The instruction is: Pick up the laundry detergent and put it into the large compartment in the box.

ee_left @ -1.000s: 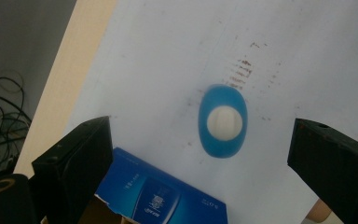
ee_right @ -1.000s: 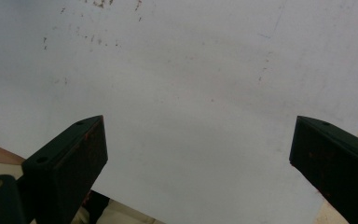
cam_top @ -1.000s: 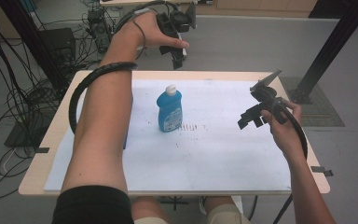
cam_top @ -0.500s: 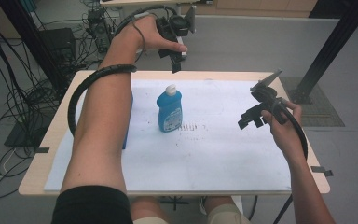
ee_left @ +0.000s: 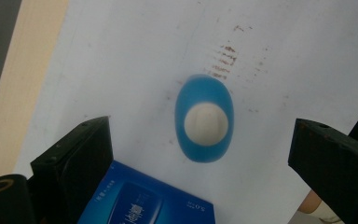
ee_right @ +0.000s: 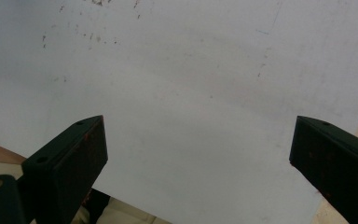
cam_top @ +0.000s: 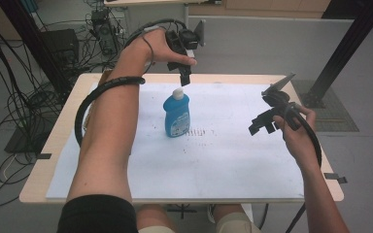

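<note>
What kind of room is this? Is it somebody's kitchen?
Probably not a kitchen; it looks like a lab or workshop. Tangled cables cover the grey floor, a black metal frame post stands nearby, and the table holds a white sheet with one blue bottle.

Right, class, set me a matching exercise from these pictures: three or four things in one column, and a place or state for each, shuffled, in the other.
Things:
1. blue bottle
2. left gripper
3. right gripper
4. white sheet

Places or states:
A. held open above bare sheet, at the table's right side
B. spread flat over the tabletop
C. stands upright on the sheet, white cap on top
D. held open directly above the bottle's cap

Pairs: 1-C, 2-D, 3-A, 4-B
</note>
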The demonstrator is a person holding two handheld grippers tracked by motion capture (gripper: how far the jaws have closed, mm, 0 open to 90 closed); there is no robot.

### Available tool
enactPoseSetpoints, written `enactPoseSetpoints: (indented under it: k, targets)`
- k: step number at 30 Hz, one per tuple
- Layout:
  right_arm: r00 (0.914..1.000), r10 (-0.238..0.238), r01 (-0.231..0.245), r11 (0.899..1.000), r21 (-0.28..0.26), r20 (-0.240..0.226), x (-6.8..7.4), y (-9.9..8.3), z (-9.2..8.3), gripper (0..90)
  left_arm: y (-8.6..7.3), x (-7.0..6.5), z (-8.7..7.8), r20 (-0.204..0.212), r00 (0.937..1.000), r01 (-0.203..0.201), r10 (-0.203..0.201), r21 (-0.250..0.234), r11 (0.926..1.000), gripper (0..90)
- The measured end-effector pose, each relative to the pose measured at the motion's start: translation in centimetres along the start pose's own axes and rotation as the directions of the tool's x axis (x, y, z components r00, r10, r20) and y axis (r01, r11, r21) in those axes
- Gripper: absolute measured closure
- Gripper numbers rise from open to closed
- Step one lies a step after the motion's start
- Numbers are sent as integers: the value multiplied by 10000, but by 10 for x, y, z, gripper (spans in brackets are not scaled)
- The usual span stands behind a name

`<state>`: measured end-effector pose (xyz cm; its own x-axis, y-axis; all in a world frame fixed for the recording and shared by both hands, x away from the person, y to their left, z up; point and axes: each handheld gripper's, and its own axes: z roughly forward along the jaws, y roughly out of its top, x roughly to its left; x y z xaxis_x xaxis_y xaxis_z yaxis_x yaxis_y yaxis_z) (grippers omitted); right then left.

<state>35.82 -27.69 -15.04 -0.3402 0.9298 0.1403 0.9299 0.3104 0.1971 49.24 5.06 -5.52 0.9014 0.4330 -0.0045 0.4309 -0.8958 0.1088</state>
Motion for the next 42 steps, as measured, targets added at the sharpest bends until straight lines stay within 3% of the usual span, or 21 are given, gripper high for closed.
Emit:
enactPoseSetpoints:
  k: [23, 42]
  targets:
    - [10000, -11, 11, 10000, 35, -2, 0, 0, 4, 42, 2, 4, 50, 401, 9992, -68, 51, 431, 9990, 69]
    - [10000, -59, 59, 9999, 94, 15, -1, 1, 7, 42, 1, 7, 81, 691, 9976, -76, 34, 598, 9982, 67]
